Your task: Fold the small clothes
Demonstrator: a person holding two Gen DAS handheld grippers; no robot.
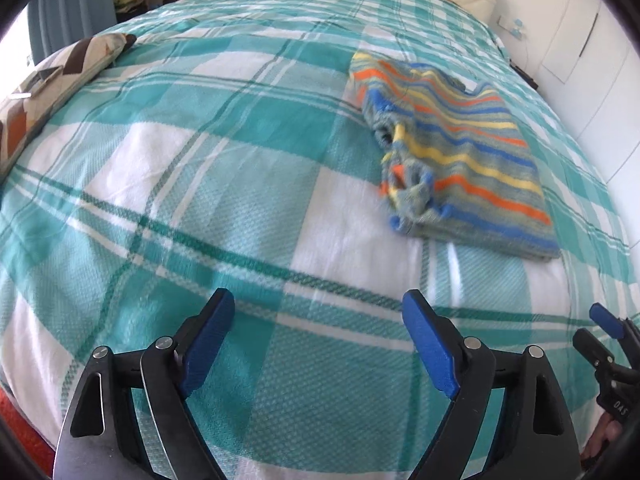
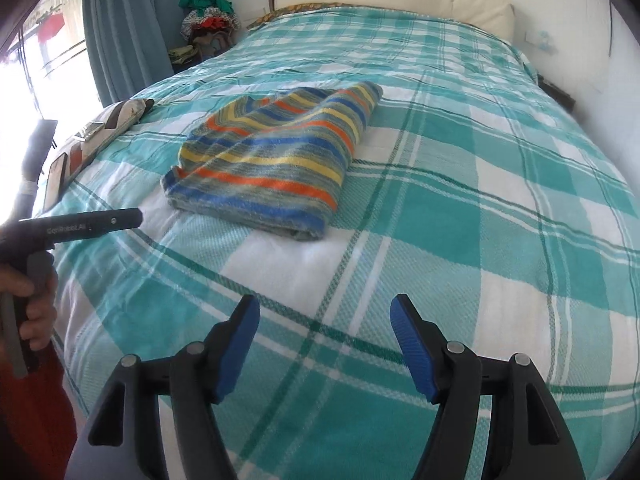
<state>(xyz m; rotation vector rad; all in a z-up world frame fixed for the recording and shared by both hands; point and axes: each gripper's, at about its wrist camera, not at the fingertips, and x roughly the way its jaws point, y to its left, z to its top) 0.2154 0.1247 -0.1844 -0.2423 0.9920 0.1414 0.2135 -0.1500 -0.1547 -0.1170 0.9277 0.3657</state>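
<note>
Striped garment (image 2: pixel 272 160) lies on the plaid bedspread (image 2: pixel 460 200), already folded into a compact rectangle, layered edges showing on its near-left side in the left wrist view; judging by that, this piece looks done or one fold short. In the right wrist view it sits at about 11 o'clock from the right gripper (image 2: pixel 326 344), well apart; in the left wrist view at about 1 o'clock from the left gripper (image 1: pixel 318 340), also well apart. Both grippers have jaws spread, nothing between them, only bare bedspread below. Left gripper's body also shows at 9 o'clock in the right view, in a hand (image 2: pixel 34 300). Patterned cushion (image 2: pixel 96 136) lies at the bed's left edge; a pile of other clothes (image 2: pixel 208 20) sits beyond the far corner by the curtain (image 2: pixel 120 20). Step, as I read it: release and retreat after a fold. Next call: either square up the stack or fetch another piece; no other loose garment visible on the bed.
</note>
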